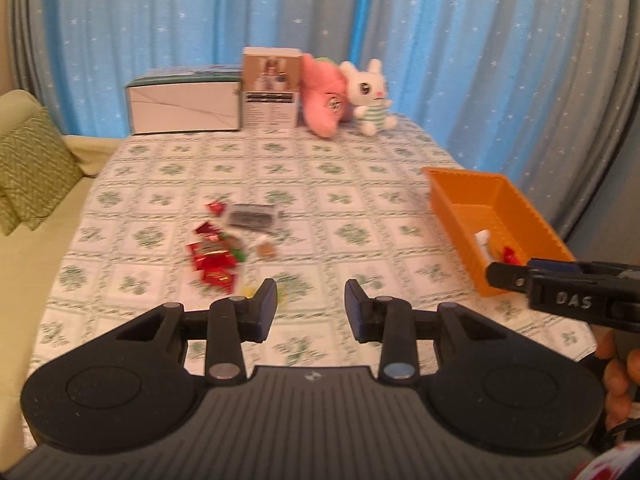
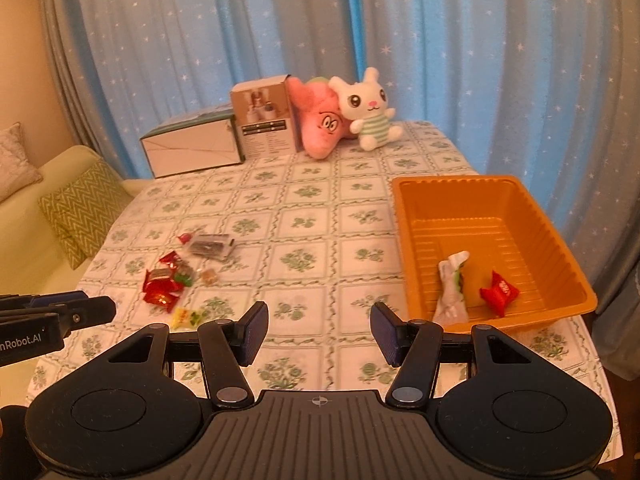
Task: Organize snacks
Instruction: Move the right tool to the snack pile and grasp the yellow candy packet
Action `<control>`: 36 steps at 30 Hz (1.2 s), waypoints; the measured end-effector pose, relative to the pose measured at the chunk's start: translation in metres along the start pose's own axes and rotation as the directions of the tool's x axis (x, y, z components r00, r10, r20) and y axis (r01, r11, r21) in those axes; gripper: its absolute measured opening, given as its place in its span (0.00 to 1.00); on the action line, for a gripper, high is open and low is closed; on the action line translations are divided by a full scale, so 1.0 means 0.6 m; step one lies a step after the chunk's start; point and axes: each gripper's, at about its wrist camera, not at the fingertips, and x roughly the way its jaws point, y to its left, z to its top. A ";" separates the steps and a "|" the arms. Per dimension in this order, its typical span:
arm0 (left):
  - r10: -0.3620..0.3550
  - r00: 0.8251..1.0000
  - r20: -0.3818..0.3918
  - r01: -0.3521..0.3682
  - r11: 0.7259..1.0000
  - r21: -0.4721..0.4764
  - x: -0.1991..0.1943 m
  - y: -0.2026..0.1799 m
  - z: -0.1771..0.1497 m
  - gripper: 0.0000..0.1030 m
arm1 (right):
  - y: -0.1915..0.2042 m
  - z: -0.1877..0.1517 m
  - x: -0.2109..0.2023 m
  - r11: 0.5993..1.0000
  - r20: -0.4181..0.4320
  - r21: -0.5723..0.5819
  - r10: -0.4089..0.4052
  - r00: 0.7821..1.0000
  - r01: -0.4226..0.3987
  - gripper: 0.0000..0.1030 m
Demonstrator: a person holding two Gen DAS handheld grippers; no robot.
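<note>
A pile of small snack packets [image 1: 216, 258] lies on the tablecloth at the left, mostly red wrappers, with a dark packet [image 1: 252, 218] behind; it also shows in the right wrist view [image 2: 168, 286]. An orange tray [image 2: 516, 200] at the right holds a white-green packet [image 2: 452, 284] and a red packet [image 2: 498, 292]; the tray also shows in the left wrist view [image 1: 532, 216]. My left gripper [image 1: 311, 308] is open and empty, above the table near the pile. My right gripper [image 2: 319, 334] is open and empty, beside the tray's near left corner.
At the table's far end stand a white box [image 2: 192, 146], a brown box [image 2: 266, 120], a pink plush [image 2: 320, 124] and a white bunny plush [image 2: 370, 110]. A sofa with cushions [image 2: 80, 208] is left of the table. Blue curtains hang behind.
</note>
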 end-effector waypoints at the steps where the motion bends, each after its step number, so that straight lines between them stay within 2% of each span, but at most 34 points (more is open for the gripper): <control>1: 0.010 1.000 -0.004 -0.010 1.000 -0.003 -0.001 0.008 -0.004 0.32 | 0.005 -0.003 0.001 1.000 -0.002 -0.002 0.006 1.000 -0.006 0.55; 7: 0.073 0.997 -0.037 -0.074 0.997 -0.024 -0.001 0.063 -0.031 0.32 | 0.035 -0.021 0.018 0.999 -0.029 -0.017 0.036 0.999 -0.036 0.55; 14: 0.107 0.993 -0.058 -0.110 0.993 -0.051 0.007 0.108 -0.043 0.32 | 0.077 -0.039 0.051 0.995 -0.055 -0.039 0.085 0.995 -0.087 0.55; 25: 0.110 0.991 -0.082 -0.114 0.992 -0.049 0.051 0.139 -0.032 0.32 | 0.122 -0.045 0.106 0.988 -0.075 -0.078 0.127 0.989 -0.133 0.55; 36: 0.102 0.989 -0.110 -0.107 0.994 -0.033 0.125 0.166 -0.014 0.32 | 0.164 -0.060 0.202 0.960 -0.125 -0.219 0.149 0.981 -0.173 0.55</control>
